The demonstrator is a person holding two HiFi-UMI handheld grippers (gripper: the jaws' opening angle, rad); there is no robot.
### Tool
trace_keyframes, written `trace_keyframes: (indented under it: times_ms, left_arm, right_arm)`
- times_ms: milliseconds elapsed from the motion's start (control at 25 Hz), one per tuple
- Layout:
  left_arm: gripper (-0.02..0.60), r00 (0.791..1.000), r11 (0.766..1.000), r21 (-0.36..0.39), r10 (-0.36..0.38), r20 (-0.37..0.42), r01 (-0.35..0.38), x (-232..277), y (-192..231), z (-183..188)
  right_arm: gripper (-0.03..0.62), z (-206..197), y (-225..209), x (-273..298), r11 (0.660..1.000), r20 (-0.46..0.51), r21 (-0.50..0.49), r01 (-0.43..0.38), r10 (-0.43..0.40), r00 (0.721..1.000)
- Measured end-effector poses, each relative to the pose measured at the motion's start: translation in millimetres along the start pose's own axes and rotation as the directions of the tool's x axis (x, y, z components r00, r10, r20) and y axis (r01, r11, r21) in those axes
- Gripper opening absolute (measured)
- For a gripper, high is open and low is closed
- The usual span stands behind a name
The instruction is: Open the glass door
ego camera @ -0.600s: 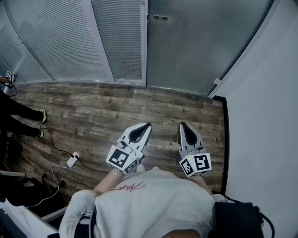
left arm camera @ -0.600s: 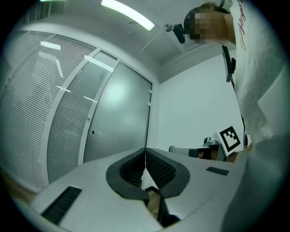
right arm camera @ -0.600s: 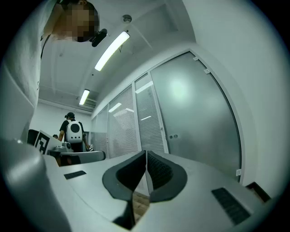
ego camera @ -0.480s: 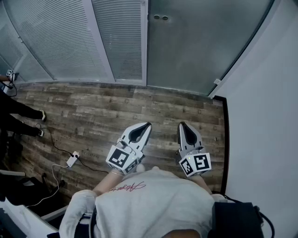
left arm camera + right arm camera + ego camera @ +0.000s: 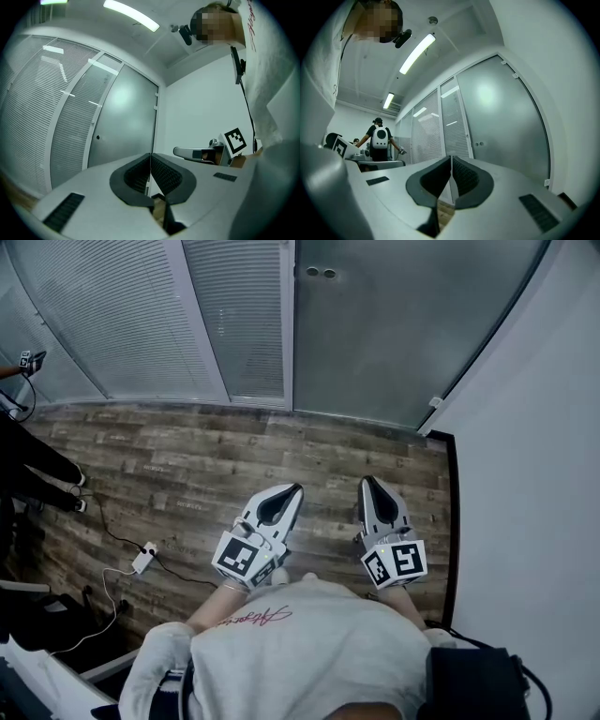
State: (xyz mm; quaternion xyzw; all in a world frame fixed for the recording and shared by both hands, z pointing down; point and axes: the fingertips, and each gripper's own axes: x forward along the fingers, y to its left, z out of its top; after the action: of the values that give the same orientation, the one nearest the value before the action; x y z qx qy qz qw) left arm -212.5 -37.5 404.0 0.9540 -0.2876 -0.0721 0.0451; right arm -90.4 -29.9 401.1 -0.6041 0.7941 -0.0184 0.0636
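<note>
The frosted glass door [image 5: 403,324] stands shut ahead of me, right of the panels with blinds; it shows too in the left gripper view [image 5: 124,122] and the right gripper view [image 5: 506,122]. Two small round fittings [image 5: 320,273] sit near its left edge. My left gripper [image 5: 293,489] is shut and empty, held over the wooden floor well short of the door. Beside it my right gripper [image 5: 367,481] is also shut with nothing in it. Both point level toward the door, their tips [image 5: 150,154] [image 5: 451,157] touching.
A white wall [image 5: 534,474] runs close along my right. Glass panels with blinds [image 5: 141,315] stand left of the door. A person's legs [image 5: 42,474] are at the far left, with a white power strip [image 5: 142,559] and cable on the wooden floor [image 5: 187,474].
Both grippers have barely shifted. The person at the far left has moved a little, an arm now raised near the blinds.
</note>
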Motion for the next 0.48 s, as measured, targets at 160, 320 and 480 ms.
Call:
trace_keyframes:
  times_ms: [160,320,480]
  left_arm:
    - [0.017,1.0,1.0,0.002,0.008,0.002,-0.008,5.9,-3.7,-1.1]
    - [0.017,1.0,1.0,0.008,0.019,0.019,-0.019,10.6,-7.7,-2.0]
    - [0.017,0.998,0.999,0.015,0.05,0.027,-0.05,14.3,-7.0,-3.8]
  right_arm:
    - [0.026,3.1,-9.6,0.7,0.999,-0.002,-0.047,0.005,-0.005,1.0]
    - [0.028,5.7,-20.6,-1.1,0.998,0.009,-0.056,0.012,-0.012,1.0]
    - [0.028,4.1,-27.9,-0.1,0.999,0.005,-0.054,-0.003,0.003,1.0]
